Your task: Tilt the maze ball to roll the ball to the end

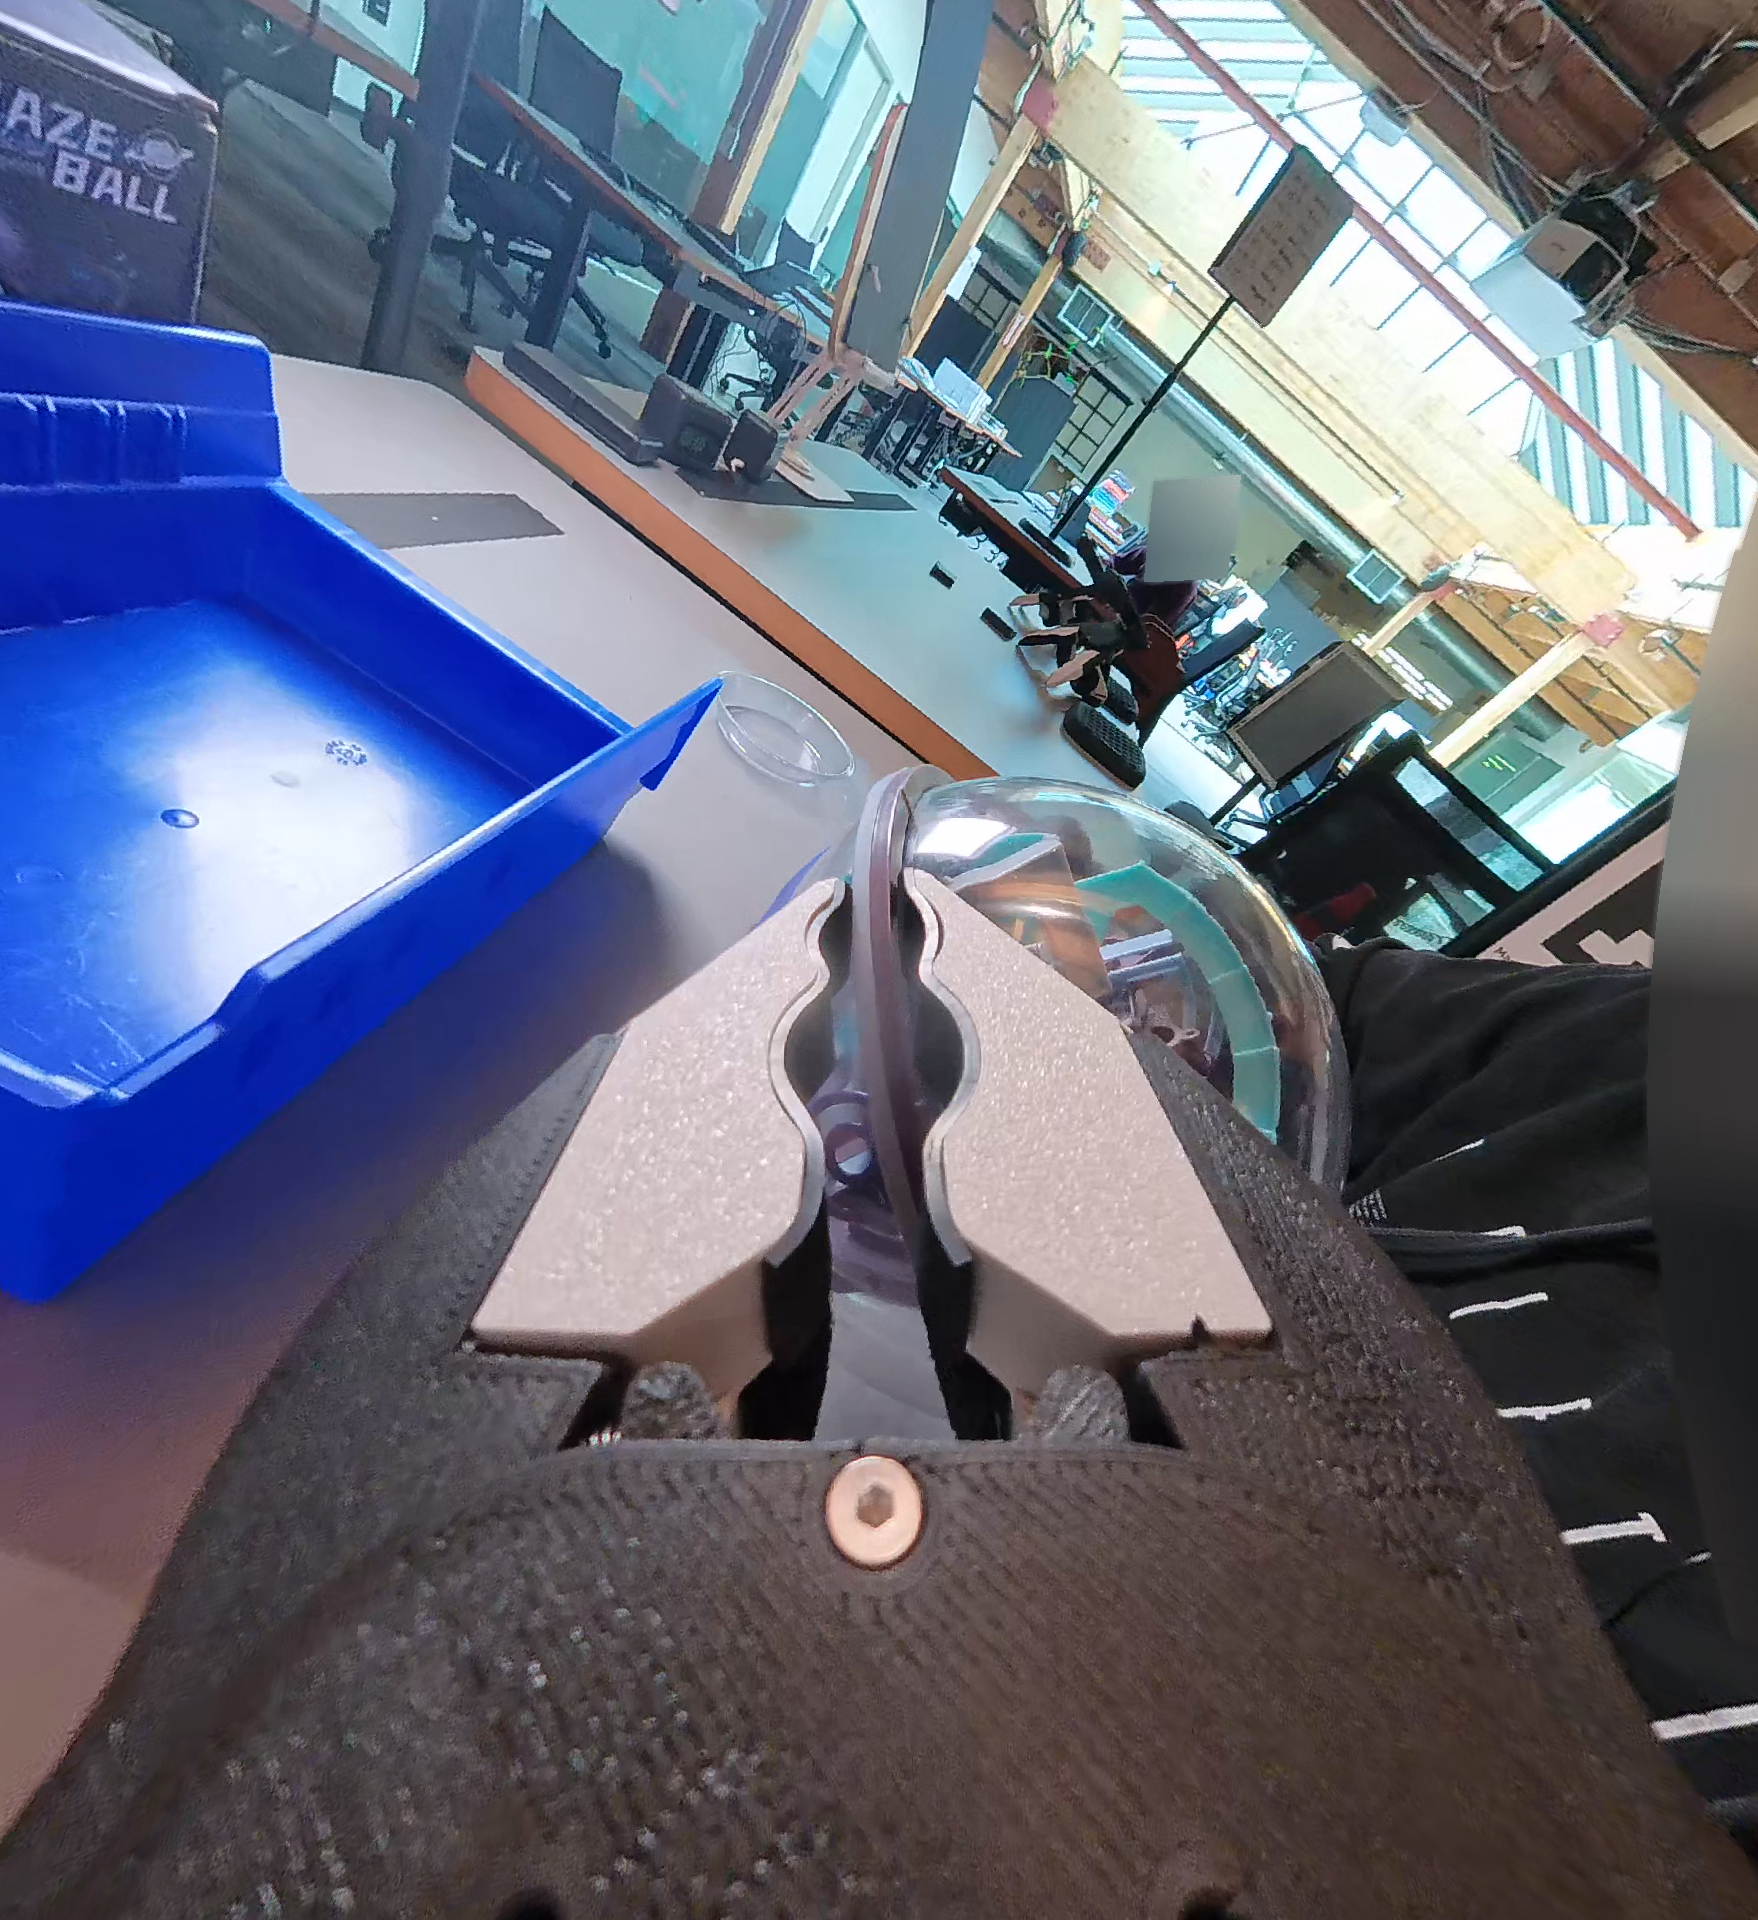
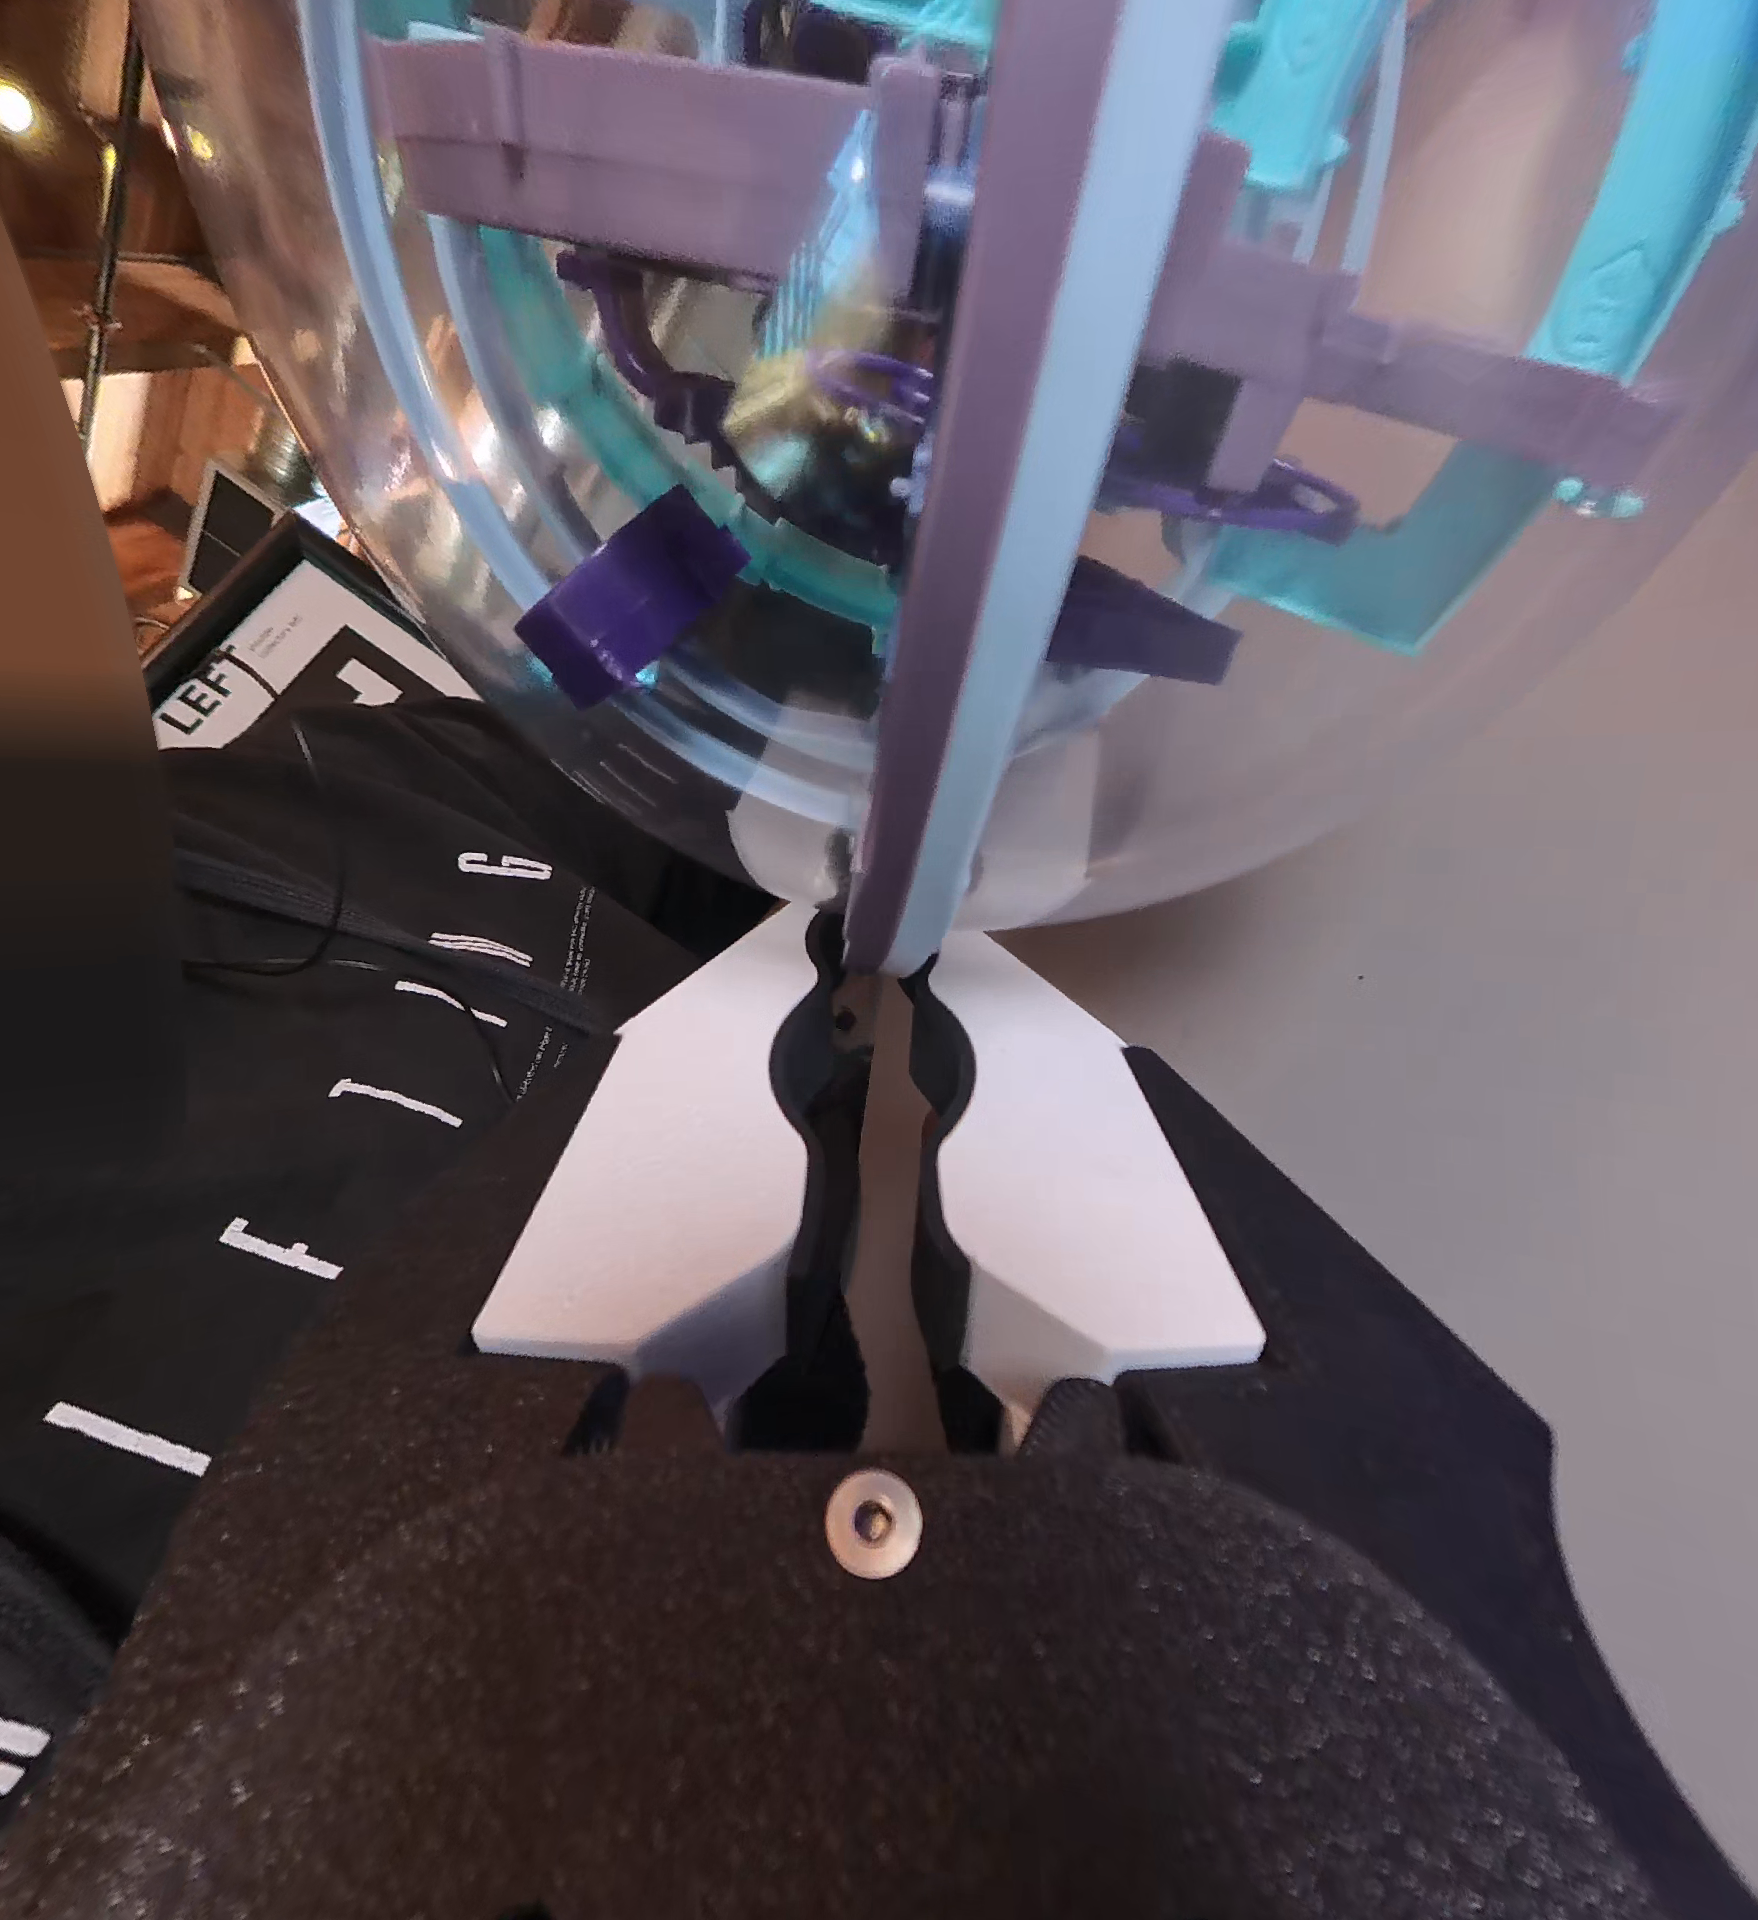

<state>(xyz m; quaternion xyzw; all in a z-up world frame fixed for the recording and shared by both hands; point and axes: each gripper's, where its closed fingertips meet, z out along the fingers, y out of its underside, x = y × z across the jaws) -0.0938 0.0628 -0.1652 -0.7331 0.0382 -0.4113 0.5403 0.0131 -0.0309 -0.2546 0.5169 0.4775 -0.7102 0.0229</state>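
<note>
The maze ball (image 1: 1145, 935) is a clear plastic sphere with teal and purple tracks inside and a purple rim around its middle. My left gripper (image 1: 873, 914) is shut on that rim and holds the sphere above the table. In the right wrist view the maze ball (image 2: 646, 436) fills the top of the frame. My right gripper (image 2: 880, 961) is shut on the rim at the sphere's other side. The small ball inside is not clear to see in either view.
A blue plastic tray (image 1: 262, 966) sits on the grey table (image 1: 563, 582) at the left, with a dark printed box (image 1: 54, 166) behind it. A clear round stand (image 1: 787, 727) lies near the tray's corner. A person's dark garment (image 2: 335, 1039) is close by.
</note>
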